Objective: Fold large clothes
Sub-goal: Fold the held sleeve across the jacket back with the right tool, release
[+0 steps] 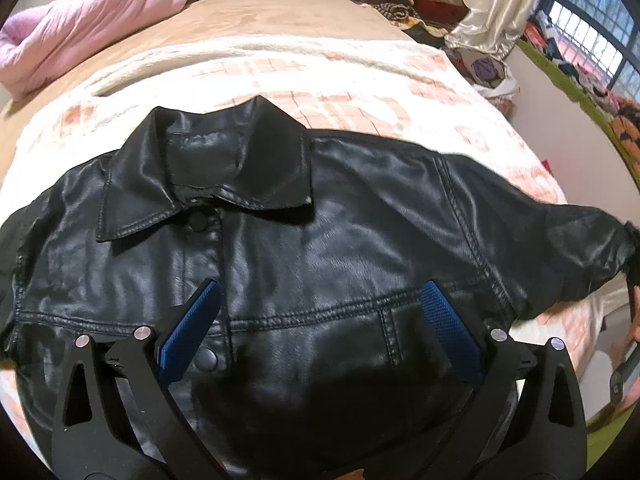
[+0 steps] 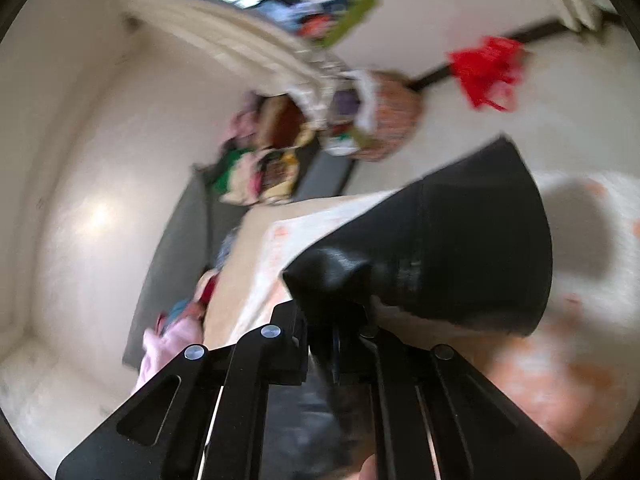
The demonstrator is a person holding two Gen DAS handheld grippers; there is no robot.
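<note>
Your right gripper is clamped on the jacket's sleeve, lifted off the bed to fold inward. Your left gripper, jaws apart, hovers over the jacket's front at mid-bed, likely to pin it.

No readable text, label or number anywhere.

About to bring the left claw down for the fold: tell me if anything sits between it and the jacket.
Nothing visible does. The open left claw hangs right over the black leather jacket, spread flat on the white and orange blanket. The right claw already pinches its sleeve.
</note>
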